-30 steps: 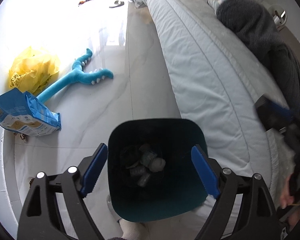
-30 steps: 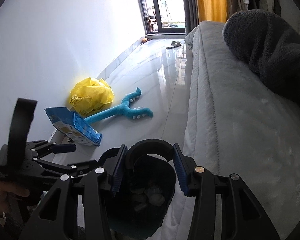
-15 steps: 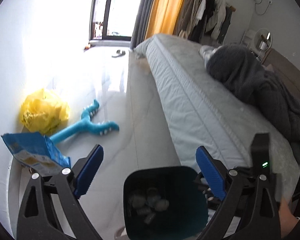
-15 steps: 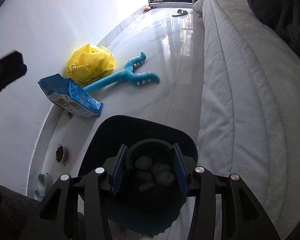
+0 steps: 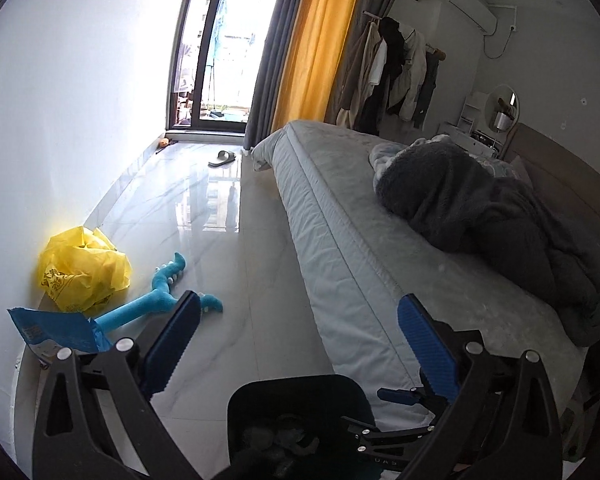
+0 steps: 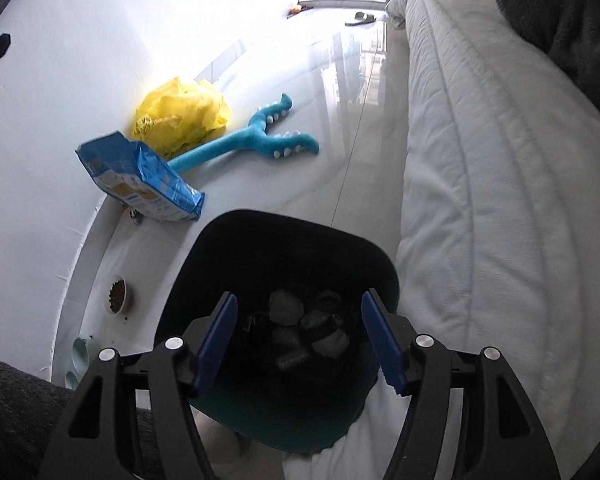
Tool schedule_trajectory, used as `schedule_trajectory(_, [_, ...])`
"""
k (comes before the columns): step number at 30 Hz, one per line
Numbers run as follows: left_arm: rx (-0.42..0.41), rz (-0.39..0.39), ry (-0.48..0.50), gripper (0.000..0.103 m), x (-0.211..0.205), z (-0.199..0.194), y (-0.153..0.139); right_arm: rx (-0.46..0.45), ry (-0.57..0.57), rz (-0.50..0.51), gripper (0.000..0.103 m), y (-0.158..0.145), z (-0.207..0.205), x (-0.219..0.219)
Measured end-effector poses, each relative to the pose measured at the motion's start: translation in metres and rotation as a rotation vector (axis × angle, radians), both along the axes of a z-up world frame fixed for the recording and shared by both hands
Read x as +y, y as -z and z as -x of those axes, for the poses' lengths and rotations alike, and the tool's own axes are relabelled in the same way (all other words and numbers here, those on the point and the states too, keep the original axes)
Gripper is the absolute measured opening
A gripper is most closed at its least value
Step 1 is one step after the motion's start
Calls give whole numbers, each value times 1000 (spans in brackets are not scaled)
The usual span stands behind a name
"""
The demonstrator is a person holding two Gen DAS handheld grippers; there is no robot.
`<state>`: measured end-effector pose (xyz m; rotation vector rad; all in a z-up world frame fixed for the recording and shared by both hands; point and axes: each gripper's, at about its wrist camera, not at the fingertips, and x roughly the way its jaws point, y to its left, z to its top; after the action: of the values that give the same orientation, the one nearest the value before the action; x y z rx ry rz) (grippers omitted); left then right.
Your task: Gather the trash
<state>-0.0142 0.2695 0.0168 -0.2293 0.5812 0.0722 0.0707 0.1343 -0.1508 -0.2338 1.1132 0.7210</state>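
Both grippers' jaws are opening with nothing between them: the left gripper (image 5: 295,340), the right gripper (image 6: 297,340). The bin (image 6: 259,248) of trash (image 6: 285,308) sits under the right one, with the bed (image 6: 480,160) at its 3 o'clock.

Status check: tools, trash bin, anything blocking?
Left tool wide open, empty. Right tool opening, empty, above dark plastic trash bin holding crumpled wads. Nothing blocking.

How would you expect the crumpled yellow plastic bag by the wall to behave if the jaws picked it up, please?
The yellow plastic bag looks thin and crumpled, so it would probably be floppy and light. Its glossy film may slip or tear. It would likely slide rather than roll on the shiny floor.
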Motion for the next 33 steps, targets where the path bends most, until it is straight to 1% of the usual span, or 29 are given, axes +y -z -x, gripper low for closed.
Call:
schedule_trajectory(2, [2,-27,-3,100,-9,1,-5,-32,27,-25,66,-13,3,-12])
schedule_trajectory(4, [-19,-84,-17,100,-20,7,-11,-77,71,-60,67,-31,8,-31])
schedule_trajectory(5, [-29,-105,-15,100,-26,9,-14,-95,87,-68,71,-37,10,-38])
schedule_trajectory(7, [-45,-127,0,100,-41,12,-18,-159,137,-79,74,-53,17,-58])
schedule_trajectory(11, [-72,-136,50,100,-70,21,-21,-288,244,-128,86,-93,40,-113])
schedule_trajectory(14, [-77,-131,87,100,-89,29,-20,-359,292,-140,91,-112,54,-147])
schedule_trajectory(18, [-51,-131,87,100,-104,45,-7,-438,358,-155,93,-132,76,-200])
schedule_trajectory(20, [-54,-153,90,100,-113,54,-4,-455,392,-172,96,-141,86,-226])
schedule_trajectory(22, [-72,-163,102,100,-123,62,-9,-466,412,-179,97,-148,94,-241])
schedule_trajectory(23, [-78,-166,106,100,-128,65,-13,-479,425,-185,97,-154,102,-255])
schedule_trajectory(26, [-99,-159,131,100,-139,82,-19,-500,441,-200,98,-165,122,-276])
schedule_trajectory(29, [-91,-171,137,100,-147,96,-16,-538,440,-196,98,-178,146,-297])
schedule_trajectory(33, [-80,-195,135,100,-152,106,-13,-594,442,-176,99,-191,173,-313])
